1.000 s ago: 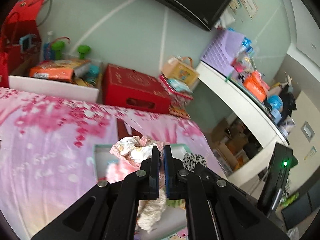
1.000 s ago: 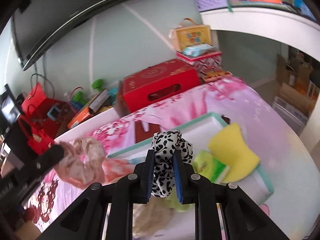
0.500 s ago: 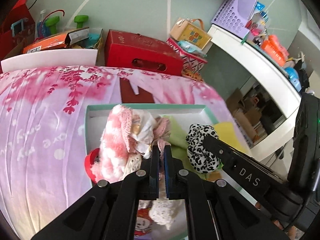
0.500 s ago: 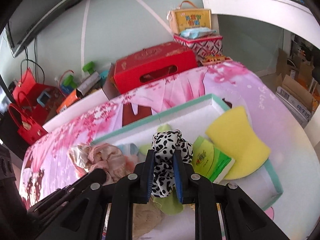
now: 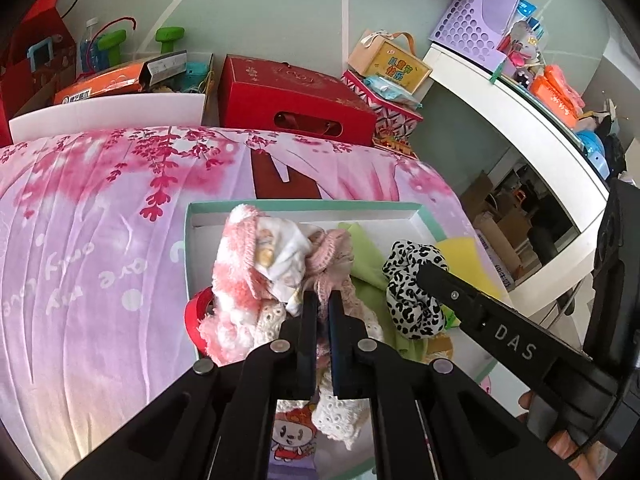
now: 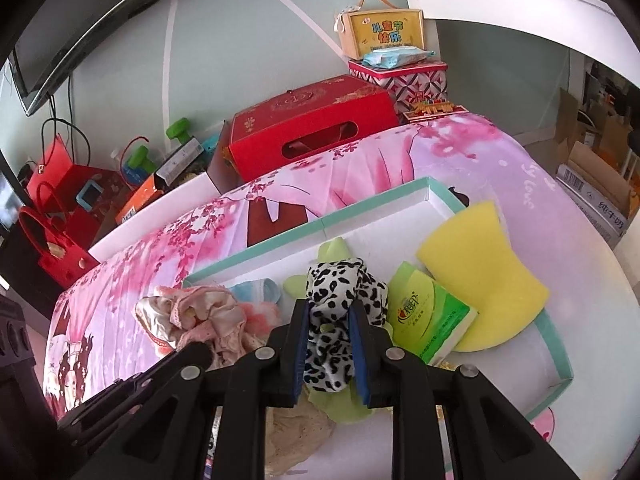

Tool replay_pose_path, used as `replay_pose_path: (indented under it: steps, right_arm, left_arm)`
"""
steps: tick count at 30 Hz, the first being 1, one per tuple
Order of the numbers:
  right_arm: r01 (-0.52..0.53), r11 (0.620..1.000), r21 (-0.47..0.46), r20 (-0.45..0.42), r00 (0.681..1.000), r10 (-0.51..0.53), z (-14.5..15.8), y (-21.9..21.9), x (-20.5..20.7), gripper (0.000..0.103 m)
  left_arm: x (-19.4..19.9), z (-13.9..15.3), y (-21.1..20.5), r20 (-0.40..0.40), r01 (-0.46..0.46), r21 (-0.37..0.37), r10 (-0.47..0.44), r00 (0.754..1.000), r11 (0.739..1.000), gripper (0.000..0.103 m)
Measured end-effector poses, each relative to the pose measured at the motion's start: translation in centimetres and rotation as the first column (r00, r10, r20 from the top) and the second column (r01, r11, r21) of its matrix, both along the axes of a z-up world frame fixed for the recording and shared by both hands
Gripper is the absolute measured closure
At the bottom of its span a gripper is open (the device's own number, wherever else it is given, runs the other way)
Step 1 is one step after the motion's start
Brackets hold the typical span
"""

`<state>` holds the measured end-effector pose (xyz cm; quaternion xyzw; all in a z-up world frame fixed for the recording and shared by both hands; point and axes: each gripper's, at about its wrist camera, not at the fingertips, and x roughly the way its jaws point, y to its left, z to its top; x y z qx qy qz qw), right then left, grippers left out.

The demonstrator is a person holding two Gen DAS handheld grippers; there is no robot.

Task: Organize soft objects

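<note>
Both grippers are down over the tray [image 6: 558, 334], the teal-rimmed white box on the pink bedcover [image 5: 92, 248]. The right gripper [image 6: 329, 322] has the leopard scrunchie [image 6: 336, 304] between its blue pads; its jaws have just been easing apart, yet the fabric fills the gap and both pads look to be touching it, so call it a loosening pinch. That scrunchie sits mid-tray, on a green cloth [image 6: 340, 404], just beside the tissue pack [image 6: 428, 316], which leans on the yellow sponge [image 6: 488, 276] at the tray's right end. The left gripper [image 5: 322, 306] is pressed nearly together, nipping a thin fold of the pink scrunchie [image 5: 332, 260] right at its tips. That pink one lies at the tray's left end, bunched against the fluffy pink-and-white sock [image 5: 240, 264] and lace cloth [image 5: 340, 416]. Both tools tilt steeply down into the tray, side by side, the right one's arm crossing the left camera's view. Fingertips of a hand [image 5: 560, 440] show at that view's lower right, wrapped around the right tool's handle.
</note>
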<state>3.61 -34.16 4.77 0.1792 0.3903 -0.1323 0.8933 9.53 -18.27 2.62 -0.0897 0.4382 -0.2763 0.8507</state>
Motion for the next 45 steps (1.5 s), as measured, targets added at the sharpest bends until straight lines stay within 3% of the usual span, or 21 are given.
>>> replay_pose_path:
  steps: [4,6,8,12,14,19,24,28,35,39,45]
  right_arm:
    - [0.012,1.000,0.009,0.006,1.000,-0.012,0.5,-0.2,-0.3,0.080]
    - [0.017,1.000,0.023,0.014,1.000,-0.017,0.9,-0.4,-0.6,0.079]
    - [0.018,0.999,0.029,0.017,1.000,-0.018,1.1,-0.4,-0.8,0.075]
    - [0.020,1.000,0.017,0.021,1.000,-0.020,1.5,-0.2,-1.0,0.064]
    - [0.019,1.000,0.014,0.023,1.000,-0.019,1.6,-0.1,-1.1,0.056]
    - [0.012,1.000,0.008,0.025,1.000,-0.013,1.8,0.0,-1.2,0.045]
    - [0.005,1.000,-0.001,0.006,1.000,-0.005,1.6,0.2,-1.0,0.040]
    - [0.002,1.000,-0.009,-0.011,1.000,-0.002,1.4,0.4,-1.0,0.032]
    - [-0.005,1.000,-0.021,-0.024,1.000,0.005,1.3,1.2,-1.3,0.017]
    - [-0.025,0.999,-0.033,-0.037,0.999,0.023,0.9,2.0,-1.6,0.003]
    - [-0.040,0.996,-0.084,-0.015,0.999,0.039,1.1,3.4,-2.8,0.000]
  left_arm:
    - [-0.5,1.0,0.7,0.010,-0.004,-0.011,0.004,1.000,1.000,0.096]
    - [-0.7,1.5,1.1,0.012,-0.003,-0.020,0.003,1.000,1.000,0.090]
    - [-0.9,1.9,1.3,0.014,-0.007,-0.025,0.007,1.000,1.000,0.071]
    - [-1.2,2.6,1.7,0.029,-0.011,-0.027,0.012,1.000,1.000,0.059]
    - [-1.3,2.8,2.1,0.027,-0.020,-0.036,0.021,0.999,0.999,0.046]
    - [-1.4,3.4,3.2,0.040,-0.065,-0.023,0.066,0.997,0.998,0.036]
    - [-1.3,3.6,4.3,0.054,-0.091,-0.012,0.092,0.994,0.996,0.026]
    - [-1.3,3.7,5.5,0.074,-0.156,0.003,0.155,0.985,0.988,0.011]
    - [-1.2,2.8,7.6,0.098,-0.289,0.133,0.278,0.956,0.948,0.008]
    - [-1.3,1.7,9.0,0.078,-0.353,0.179,0.345,0.935,0.918,0.007]
    - [-2.5,0.4,10.5,0.102,-0.410,0.271,0.397,0.912,0.871,0.002]
